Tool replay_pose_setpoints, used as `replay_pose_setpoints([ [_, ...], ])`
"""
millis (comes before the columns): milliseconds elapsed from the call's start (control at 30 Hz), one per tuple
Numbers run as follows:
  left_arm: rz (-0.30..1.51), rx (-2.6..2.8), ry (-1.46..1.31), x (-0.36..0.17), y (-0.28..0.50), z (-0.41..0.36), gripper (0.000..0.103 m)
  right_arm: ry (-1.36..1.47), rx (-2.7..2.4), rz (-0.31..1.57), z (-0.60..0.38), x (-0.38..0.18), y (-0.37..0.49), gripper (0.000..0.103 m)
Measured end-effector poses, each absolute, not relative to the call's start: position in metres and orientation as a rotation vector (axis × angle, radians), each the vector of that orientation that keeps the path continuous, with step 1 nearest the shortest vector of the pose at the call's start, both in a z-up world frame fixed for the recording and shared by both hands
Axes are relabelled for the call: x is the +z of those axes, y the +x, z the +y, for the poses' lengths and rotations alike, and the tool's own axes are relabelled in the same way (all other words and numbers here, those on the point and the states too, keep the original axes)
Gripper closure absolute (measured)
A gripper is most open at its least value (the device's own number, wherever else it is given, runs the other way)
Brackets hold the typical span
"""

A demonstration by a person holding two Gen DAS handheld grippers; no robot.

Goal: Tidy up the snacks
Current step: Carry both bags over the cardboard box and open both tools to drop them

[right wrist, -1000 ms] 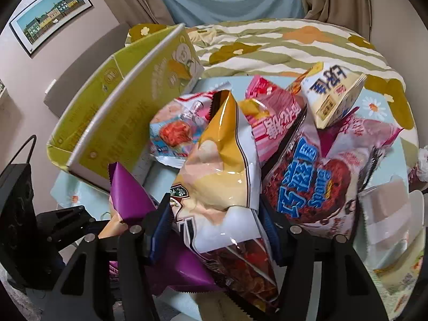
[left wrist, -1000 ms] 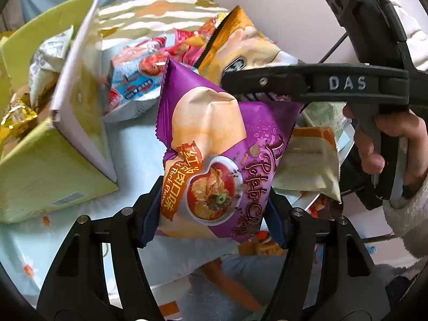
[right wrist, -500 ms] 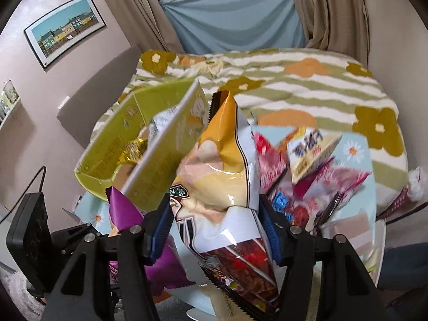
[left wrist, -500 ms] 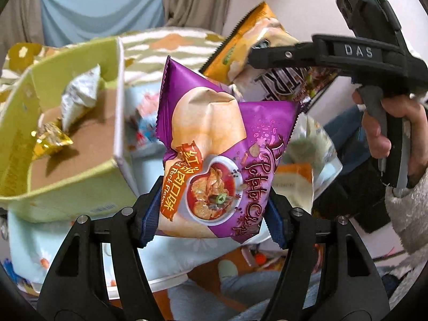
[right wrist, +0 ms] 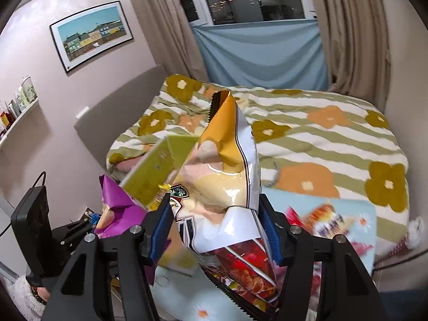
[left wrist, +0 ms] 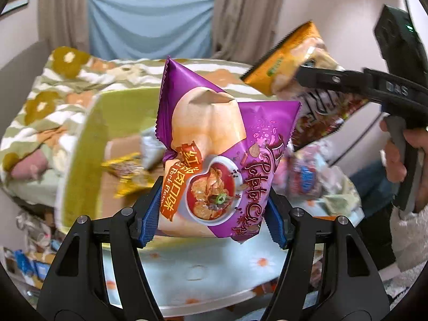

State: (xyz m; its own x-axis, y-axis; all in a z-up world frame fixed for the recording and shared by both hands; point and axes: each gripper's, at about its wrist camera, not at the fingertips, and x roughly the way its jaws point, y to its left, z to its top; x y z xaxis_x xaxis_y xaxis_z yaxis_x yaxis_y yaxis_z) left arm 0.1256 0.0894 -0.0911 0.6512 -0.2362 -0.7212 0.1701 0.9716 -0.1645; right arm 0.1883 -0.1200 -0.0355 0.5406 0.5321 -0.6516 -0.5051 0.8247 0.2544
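Left gripper: clamped on the purple bag, blue pads squeezing its lower half, bag upright and held in the air.
Right gripper: pinching the orange bag around its middle, serrated top edge pointing up, red end hanging below the pads.
Purple bag spot: hanging over the near edge of the table, right in front of the green box.
Orange bag spot: up high, to the right of the purple one.
Box: open, a gold wrapper lying inside on the brown bottom.
Table: more snacks piled on the right side, pretty blurry.
Behind: bed with a flowery striped cover.
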Motion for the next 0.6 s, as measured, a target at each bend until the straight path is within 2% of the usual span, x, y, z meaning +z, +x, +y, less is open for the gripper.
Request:
replay_pose_setpoints([
  [367,0.993,-0.173,-0.094,-0.131,0.167,0.177,0.033,0.051,0.596,0.906,-0.021,-0.078,0.226,0.046],
  [433,1.028,-0.192,-0.089,-0.142,0.172,0.183,0.027,0.054,0.568,0.939,-0.008,-0.091,0.228,0.047],
  [500,1.039,-0.201,-0.097,-0.149,0.174,0.190,0.000,0.060,0.545,0.965,-0.002,-0.099,0.229,0.046],
  [600,1.025,-0.225,-0.125,-0.156,0.173,0.197,0.000,0.072,0.501,0.994,0.003,-0.111,0.228,0.046],
])
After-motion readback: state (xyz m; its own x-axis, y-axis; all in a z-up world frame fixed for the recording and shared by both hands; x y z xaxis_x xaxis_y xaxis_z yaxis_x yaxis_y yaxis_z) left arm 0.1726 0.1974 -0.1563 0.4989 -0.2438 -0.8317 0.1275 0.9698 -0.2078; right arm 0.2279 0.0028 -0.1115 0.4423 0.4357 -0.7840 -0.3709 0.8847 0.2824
